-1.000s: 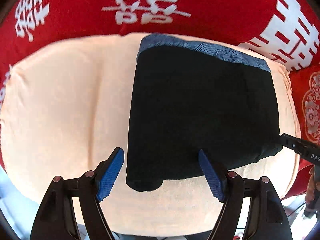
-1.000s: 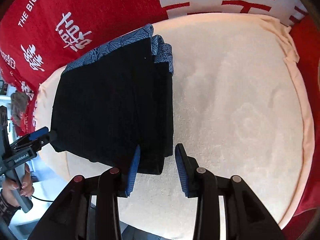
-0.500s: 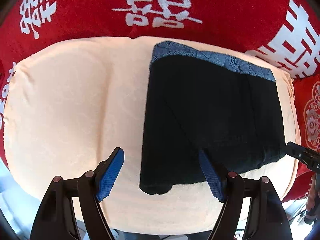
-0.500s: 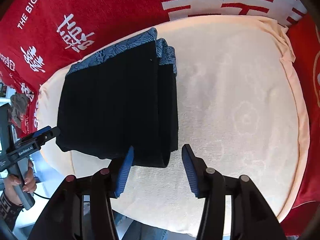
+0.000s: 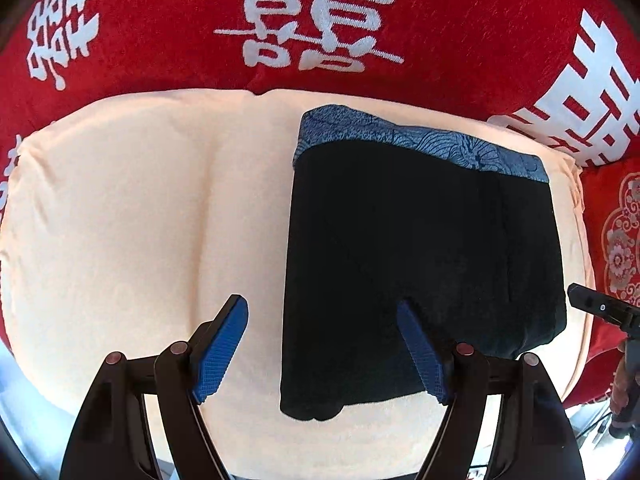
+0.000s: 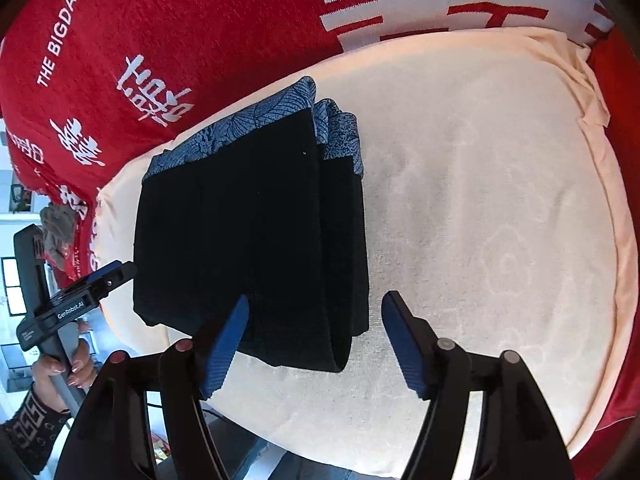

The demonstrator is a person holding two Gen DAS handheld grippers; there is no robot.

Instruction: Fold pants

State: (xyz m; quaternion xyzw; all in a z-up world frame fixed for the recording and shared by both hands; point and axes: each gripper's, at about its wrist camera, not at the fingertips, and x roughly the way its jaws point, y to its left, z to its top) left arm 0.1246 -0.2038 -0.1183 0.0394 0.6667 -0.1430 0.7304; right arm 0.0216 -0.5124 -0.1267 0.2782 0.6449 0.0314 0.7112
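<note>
The black pants [image 5: 420, 260] with a blue patterned waistband lie folded into a neat rectangle on a cream towel [image 5: 140, 220]. They also show in the right wrist view [image 6: 248, 240], stacked in layers. My left gripper [image 5: 324, 344] is open and empty, above the near left corner of the pants. My right gripper [image 6: 314, 338] is open and empty, above the near right corner of the pants. Neither gripper touches the cloth. The left gripper also shows in the right wrist view [image 6: 96, 280], at the left edge, held by a hand.
The cream towel [image 6: 500, 220] covers a cushion on red fabric [image 5: 160, 32] with white characters. Bare towel lies left of the pants in the left wrist view. The cushion's front edge runs just below both grippers.
Both grippers have pulled back and up from the pants. The right gripper's jaws have opened wider. The pants have stayed in place.
</note>
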